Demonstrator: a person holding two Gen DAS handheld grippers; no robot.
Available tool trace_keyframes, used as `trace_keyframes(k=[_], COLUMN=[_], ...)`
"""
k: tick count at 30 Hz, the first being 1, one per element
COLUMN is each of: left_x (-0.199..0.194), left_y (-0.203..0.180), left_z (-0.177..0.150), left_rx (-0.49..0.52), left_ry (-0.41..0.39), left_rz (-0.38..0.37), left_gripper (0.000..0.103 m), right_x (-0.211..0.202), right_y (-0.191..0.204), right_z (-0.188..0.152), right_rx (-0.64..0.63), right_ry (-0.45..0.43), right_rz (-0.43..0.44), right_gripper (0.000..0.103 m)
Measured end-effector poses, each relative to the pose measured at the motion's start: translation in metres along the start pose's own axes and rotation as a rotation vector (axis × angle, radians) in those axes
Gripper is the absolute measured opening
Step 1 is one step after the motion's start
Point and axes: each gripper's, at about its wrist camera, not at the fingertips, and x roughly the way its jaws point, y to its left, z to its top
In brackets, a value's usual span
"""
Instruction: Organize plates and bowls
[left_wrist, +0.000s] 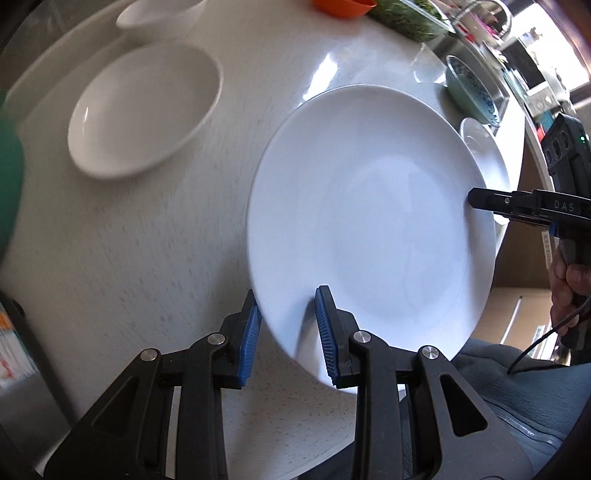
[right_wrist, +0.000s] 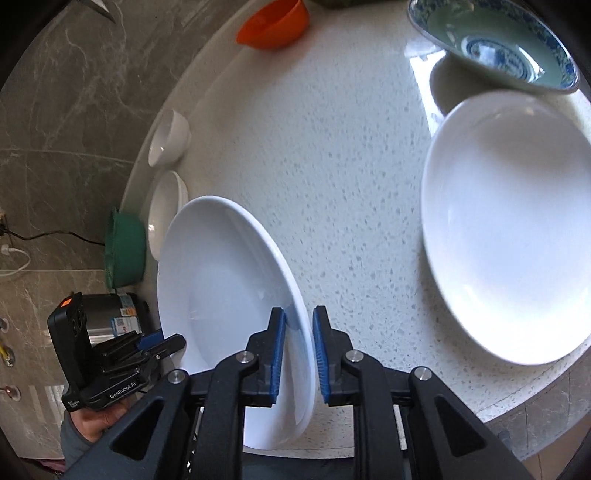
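Both grippers, left gripper (left_wrist: 288, 328) and right gripper (right_wrist: 299, 350), are gripping opposite rims of the white plate (left_wrist: 369, 221) above the counter (left_wrist: 147, 240), bowls (left_wrist: 144, 110) remaining scattered, nothing stacked yet

Layout of dishes on the round table (right_wrist: 351, 184)

The plate (right_wrist: 229, 295) lies near, left of the large shallow bowl (right_wrist: 509, 229). The patterned bowl (right_wrist: 495, 44) sits beyond that bowl, apparently touching it. Two small bowls (right_wrist: 168, 136) stand along the far-left edge.
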Motion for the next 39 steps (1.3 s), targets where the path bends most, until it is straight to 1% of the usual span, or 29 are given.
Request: trace_keyframes(k=[4,7,10,12,15,19,22,25,27,29,30,32,34,36,37,39], left_x=[0.015,0.02,0.027,0.036,0.035,0.033,0.032,0.033,0.032,0.028,0.024,0.017,0.008,-0.004,-0.011,-0.03], left_y=[0.009,0.013,0.009,0.012,0.016,0.02,0.02,0.026,0.025,0.023,0.023,0.024,0.025,0.025,0.024,0.023], left_z=[-0.011,-0.022,-0.031,-0.026,-0.024,-0.022,-0.019,-0.014,-0.014,-0.014,-0.015,-0.016,-0.017,-0.019,-0.021,-0.029], left_rx=[-0.04,-0.055,-0.077,-0.085,-0.097,-0.095,-0.105,-0.134,-0.134,-0.138,-0.144,-0.157,-0.185,-0.207,-0.216,-0.238], left_ry=[-0.004,-0.023,-0.038,-0.041,-0.06,-0.072,-0.106,-0.127,-0.151,-0.184,-0.209,-0.24,-0.27,-0.308,-0.327,-0.377], left_rz=[-0.011,0.008,0.019,0.025,0.021,0.038,0.043,0.02,0.012,0.009,-0.001,-0.015,-0.013,-0.006,0.006,0.025], left_gripper=[0.028,0.028,0.028,0.028,0.029,0.029,0.03,0.035,0.043,0.06,0.063,0.071,0.073,0.074,0.076,0.077], right_x=[0.011,0.017,0.024,0.028,0.033,0.038,0.041,0.042,0.042,0.044,0.046,0.046,0.046,0.044,0.042,0.037], right_y=[0.0,0.003,0.007,0.006,0.006,0.005,0.001,0.004,0.008,0.012,0.014,0.015,0.017,0.019,0.02,0.022], right_z=[0.001,0.002,0.003,0.002,0.002,0.003,0.004,0.006,0.007,0.006,0.006,0.006,0.006,0.007,0.008,0.011], right_rx=[-0.022,-0.043,-0.056,-0.073,-0.089,-0.106,-0.109,-0.13,-0.151,-0.176,-0.18,-0.186,-0.196,-0.206,-0.213,-0.229], right_ry=[0.009,0.015,0.021,0.028,0.029,0.041,0.05,0.053,0.057,0.059,0.059,0.059,0.062,0.066,0.065,0.064], right_rz=[-0.023,-0.038,-0.046,-0.058,-0.076,-0.078,-0.069,-0.078,-0.089,-0.106,-0.105,-0.102,-0.11,-0.11,-0.111,-0.105], right_gripper=[0.019,0.02,0.02,0.02,0.02,0.02,0.02,0.022,0.022,0.024,0.027,0.03,0.036,0.048,0.05,0.057])
